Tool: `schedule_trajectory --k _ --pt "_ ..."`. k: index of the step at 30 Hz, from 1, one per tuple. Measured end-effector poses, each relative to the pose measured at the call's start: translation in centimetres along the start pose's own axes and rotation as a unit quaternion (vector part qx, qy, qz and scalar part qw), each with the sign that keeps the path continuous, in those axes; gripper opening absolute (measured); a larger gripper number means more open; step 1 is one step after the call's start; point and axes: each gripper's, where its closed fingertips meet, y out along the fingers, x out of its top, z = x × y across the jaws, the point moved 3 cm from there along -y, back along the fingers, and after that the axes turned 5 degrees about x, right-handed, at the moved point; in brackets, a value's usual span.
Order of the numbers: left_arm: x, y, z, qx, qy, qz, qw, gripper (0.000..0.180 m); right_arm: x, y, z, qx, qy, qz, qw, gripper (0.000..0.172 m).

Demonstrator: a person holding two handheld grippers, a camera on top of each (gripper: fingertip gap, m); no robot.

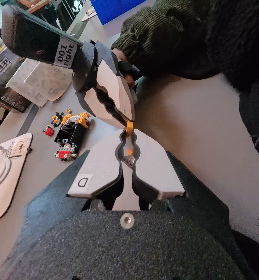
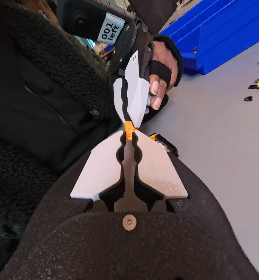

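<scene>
Both grippers are pinching the same little orange brick tip to tip, up off the grey desk — left gripper jaws clenched on one end, right gripper clenched on the other. A half-built black and orange brick car sits off to the side, with loose bricks near it.

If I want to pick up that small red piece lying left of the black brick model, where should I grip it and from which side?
Probably from straight above, pinching the red piece across its red body. It lies loose on the grey table, clear of the black model, with free table left and in front. Its small black parts look too thin to hold. Both grippers are now shut on one orange piece.
</scene>
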Motion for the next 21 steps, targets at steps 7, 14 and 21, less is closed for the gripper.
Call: schedule_trajectory --k 7,14,21 --pt "0.3 -0.6 1.1 -0.023 -0.126 -0.023 0.991 0.005 1.2 -0.5 0.1 -0.095 -0.083 0.011 0.992 0.016" --pt "1.0 -1.2 1.2 -0.086 -0.233 -0.078 0.966 0.005 1.6 -0.1 0.7 -0.147 -0.157 0.042 0.976 0.005" --pt "2.3 -2.2 -0.1 -0.212 -0.305 -0.141 0.918 0.005 2.0 0.9 2.8 -0.105 -0.203 0.044 0.973 0.005"
